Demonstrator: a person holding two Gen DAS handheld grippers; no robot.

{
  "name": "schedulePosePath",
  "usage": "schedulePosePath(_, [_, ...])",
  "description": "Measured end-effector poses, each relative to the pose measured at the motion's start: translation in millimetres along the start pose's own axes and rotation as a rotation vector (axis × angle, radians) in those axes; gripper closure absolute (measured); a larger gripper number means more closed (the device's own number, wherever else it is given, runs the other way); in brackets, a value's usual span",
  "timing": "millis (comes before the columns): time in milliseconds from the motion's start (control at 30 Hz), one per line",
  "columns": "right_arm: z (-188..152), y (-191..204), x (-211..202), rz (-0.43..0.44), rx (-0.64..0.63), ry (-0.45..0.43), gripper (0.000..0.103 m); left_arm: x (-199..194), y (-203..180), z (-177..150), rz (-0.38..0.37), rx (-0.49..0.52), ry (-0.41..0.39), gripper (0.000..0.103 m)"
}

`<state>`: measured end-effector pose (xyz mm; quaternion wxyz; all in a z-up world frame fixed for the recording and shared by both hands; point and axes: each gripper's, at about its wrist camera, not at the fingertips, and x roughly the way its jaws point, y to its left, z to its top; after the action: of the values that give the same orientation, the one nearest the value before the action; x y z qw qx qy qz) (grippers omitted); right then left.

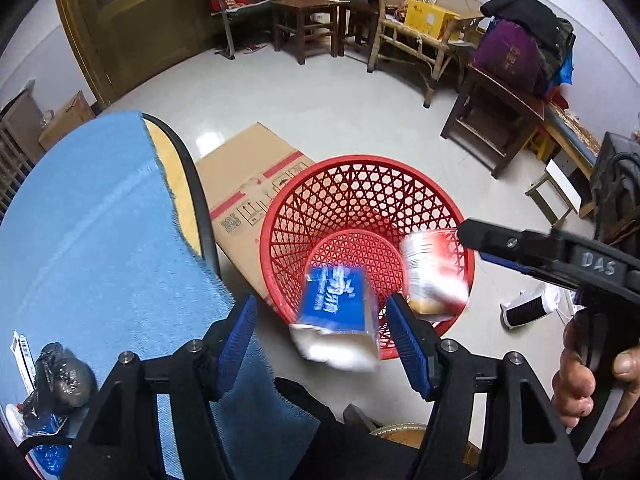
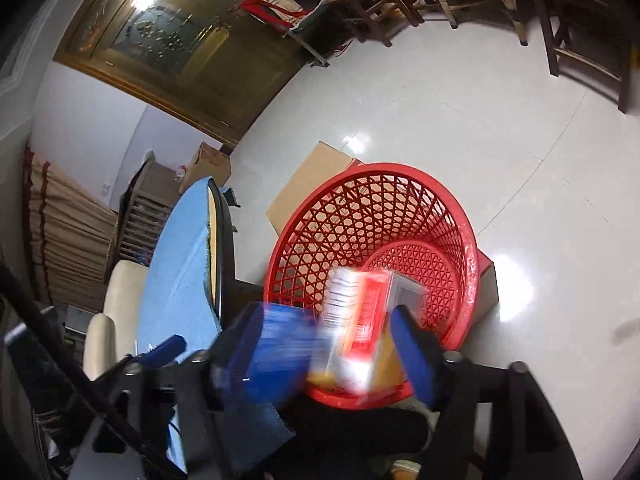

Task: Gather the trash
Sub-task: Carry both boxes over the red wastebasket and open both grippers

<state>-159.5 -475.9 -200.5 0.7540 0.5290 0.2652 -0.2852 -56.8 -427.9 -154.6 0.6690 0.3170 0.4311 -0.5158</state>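
A red mesh basket (image 1: pixel 360 168) stands on the floor below both grippers. A blue carton (image 1: pixel 336 304) hangs blurred over its near rim, between the blue pads of my left gripper (image 1: pixel 322 320); a gap shows on each side, so the gripper is open. Beside it a red-and-white box (image 1: pixel 434 272), also blurred, is over the basket just under my right gripper (image 1: pixel 470 236). In the right wrist view that box (image 2: pixel 360 316) sits loose between the spread pads of the right gripper (image 2: pixel 324 340), above the basket (image 2: pixel 380 170). The blue carton (image 2: pixel 280 352) is a smear at the left finger.
A round table with a blue cover (image 1: pixel 100 240) lies left of the basket, with a black bag (image 1: pixel 60 376) on it. A cardboard box (image 1: pixel 248 176) lies behind the basket. A small white appliance (image 1: pixel 528 308) lies on the floor at right. Wooden chairs (image 1: pixel 492 120) line the far side.
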Motion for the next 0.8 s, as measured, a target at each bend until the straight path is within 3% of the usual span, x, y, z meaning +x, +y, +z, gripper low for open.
schedulePosePath(133, [3,-5,-3,-0.01,0.011,-0.027,0.031,0,2,2,0.003,-0.007,0.001,0.035])
schedulePosePath(233, [12,-16,-9,-0.048,0.035,-0.096,0.031,-10,10,-7,0.014,-0.016,-0.019,0.035])
schedulePosePath(367, [35,-39,-4,-0.104,0.095,-0.143,0.031,-34,30,-35,0.014,-0.054,-0.065,0.035])
schedulePosePath(433, [54,-49,10,-0.124,0.109,-0.125,0.031,-50,46,-53,0.029,-0.092,-0.088,0.035])
schedulePosePath(600, [89,-59,52,-0.089,0.178,-0.063,0.031,-99,103,-112,0.144,-0.254,-0.149,0.035])
schedulePosePath(800, [102,-44,99,-0.115,0.109,0.015,0.03,-160,166,-192,0.398,-0.433,-0.205,0.034])
